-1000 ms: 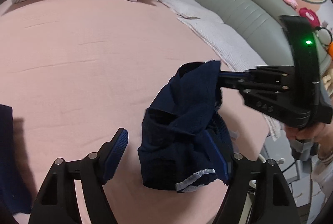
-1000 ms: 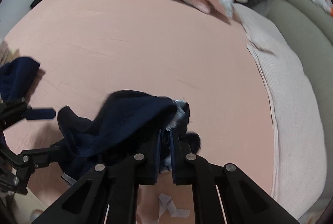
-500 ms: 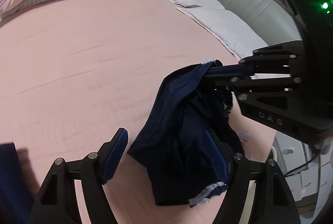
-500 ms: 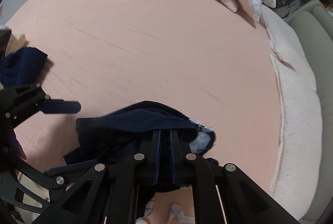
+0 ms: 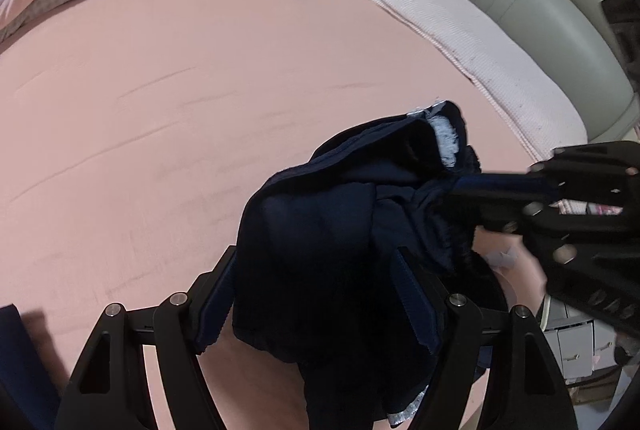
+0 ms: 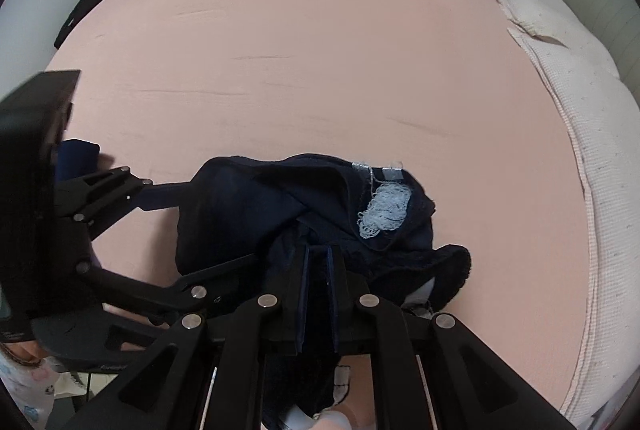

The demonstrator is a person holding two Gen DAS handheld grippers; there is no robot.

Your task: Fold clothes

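Your right claw [image 6: 318, 270] is easing open on a navy garment [image 5: 320, 230]; your left claw [image 5: 316, 294] gapes around it above the pink bed [image 5: 160, 90].

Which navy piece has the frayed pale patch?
The bunched navy garment in mid-frame: a frayed pale patch shows by its hem. The other navy piece, off to the left on the bed, shows only plain cloth.

No legible txt or labels anywhere.
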